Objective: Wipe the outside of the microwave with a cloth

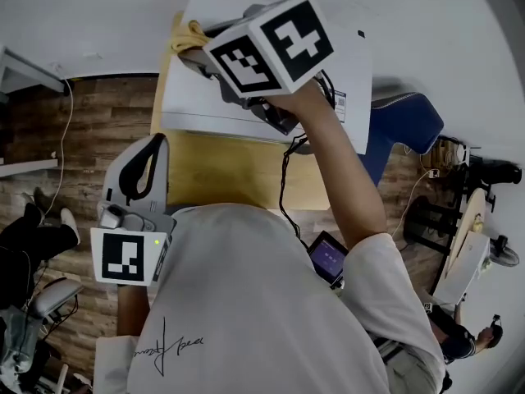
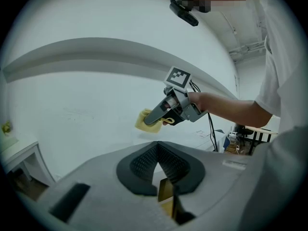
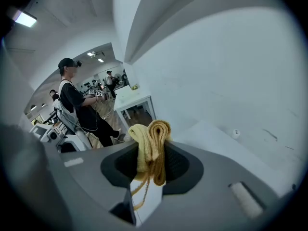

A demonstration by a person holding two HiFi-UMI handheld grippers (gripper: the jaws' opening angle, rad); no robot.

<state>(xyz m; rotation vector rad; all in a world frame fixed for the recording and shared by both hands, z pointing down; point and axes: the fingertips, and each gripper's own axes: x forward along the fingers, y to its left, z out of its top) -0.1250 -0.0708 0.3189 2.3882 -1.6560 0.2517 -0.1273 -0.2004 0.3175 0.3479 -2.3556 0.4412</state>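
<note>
Yellow cloth [image 1: 190, 35], one piece, folded into a bunch and pinched between the jaws of the right claw [image 1: 193, 49]. In the right gripper view the cloth [image 3: 151, 143] stands up out of the closed pads, with loose threads hanging below.

- One white microwave [image 1: 205, 97], standing on a wooden worktop [image 1: 221, 171] against a white wall.
- Cloth is at the microwave's far left top corner. I cannot tell whether it touches the casing.
- Left claw [image 1: 152, 158] is held low and near, left of the microwave and over the worktop's left edge. In the left gripper view its jaws [image 2: 157, 150] are together with nothing between them.
- The left gripper view also shows the right claw [image 2: 156, 117] with the cloth [image 2: 144, 121] at its tip.
- Two marker cubes, one per gripper.
- One blue chair [image 1: 406, 125] to the right of the microwave.
- Right gripper view: a person in a dark shirt [image 3: 72, 100] stands far off, beside a white table [image 3: 132, 97].
</note>
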